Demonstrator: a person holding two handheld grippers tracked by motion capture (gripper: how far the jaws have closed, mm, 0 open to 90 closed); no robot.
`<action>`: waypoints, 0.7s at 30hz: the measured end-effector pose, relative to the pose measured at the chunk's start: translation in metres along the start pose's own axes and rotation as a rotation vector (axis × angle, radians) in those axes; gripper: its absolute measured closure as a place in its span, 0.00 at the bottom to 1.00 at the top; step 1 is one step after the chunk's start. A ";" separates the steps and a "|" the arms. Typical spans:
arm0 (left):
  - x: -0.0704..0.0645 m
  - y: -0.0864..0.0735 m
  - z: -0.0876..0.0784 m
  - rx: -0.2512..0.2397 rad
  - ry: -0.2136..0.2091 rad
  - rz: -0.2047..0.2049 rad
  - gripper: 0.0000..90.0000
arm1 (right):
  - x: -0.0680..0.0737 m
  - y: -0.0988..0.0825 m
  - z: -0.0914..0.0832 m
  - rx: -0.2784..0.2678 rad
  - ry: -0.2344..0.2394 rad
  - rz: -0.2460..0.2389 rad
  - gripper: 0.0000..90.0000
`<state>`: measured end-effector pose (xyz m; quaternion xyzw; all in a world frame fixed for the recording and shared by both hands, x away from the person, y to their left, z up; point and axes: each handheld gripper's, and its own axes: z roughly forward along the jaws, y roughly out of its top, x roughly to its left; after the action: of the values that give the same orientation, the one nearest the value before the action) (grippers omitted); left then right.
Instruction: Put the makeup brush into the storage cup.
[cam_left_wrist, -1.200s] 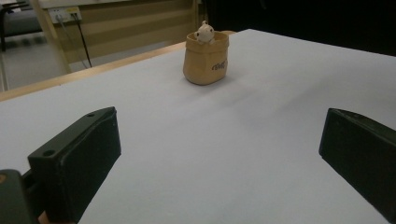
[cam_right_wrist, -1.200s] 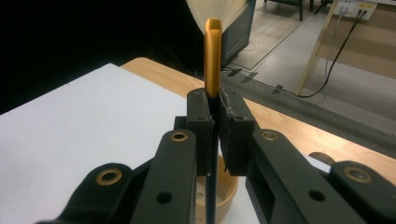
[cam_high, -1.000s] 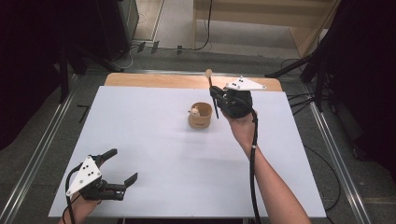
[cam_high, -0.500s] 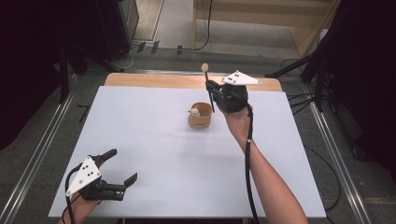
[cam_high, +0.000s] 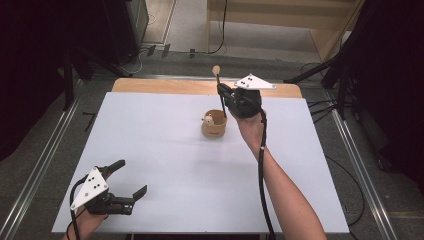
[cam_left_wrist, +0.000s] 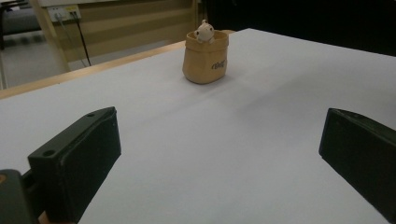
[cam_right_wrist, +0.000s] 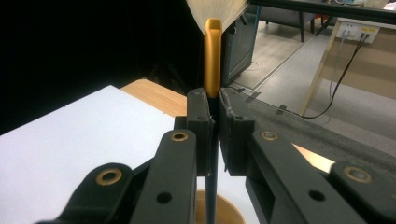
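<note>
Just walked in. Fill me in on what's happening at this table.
A person works at a white table with a gripper in each hand. The right gripper is clamped on the dark handle of a makeup brush, holding it upright with the bristles on top and the handle's lower end at the mouth of a small tan pot. A little pale figure peeks from that pot. The left gripper rests open and empty at the near left corner.

A tan pouch (cam_high: 214, 128) with dark lettering holds a cream figure (cam_high: 208, 119); the brush (cam_right_wrist: 213, 60) has a gold ferrule and pale bristles.
</note>
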<state>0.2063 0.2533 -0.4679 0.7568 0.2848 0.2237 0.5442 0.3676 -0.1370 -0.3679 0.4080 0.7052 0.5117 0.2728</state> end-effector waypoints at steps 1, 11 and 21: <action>0.000 0.000 0.000 0.000 0.000 0.000 0.00 | 0.000 0.000 0.000 0.000 0.000 0.000 0.94; 0.000 0.000 0.000 -0.003 0.000 -0.003 0.00 | 0.001 0.000 0.010 -0.018 0.003 -0.014 0.94; 0.001 0.000 -0.001 0.001 0.000 -0.001 0.00 | -0.002 -0.001 0.018 -0.021 -0.008 -0.019 0.94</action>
<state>0.2061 0.2543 -0.4681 0.7569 0.2850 0.2234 0.5440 0.3825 -0.1304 -0.3750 0.4004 0.7024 0.5149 0.2849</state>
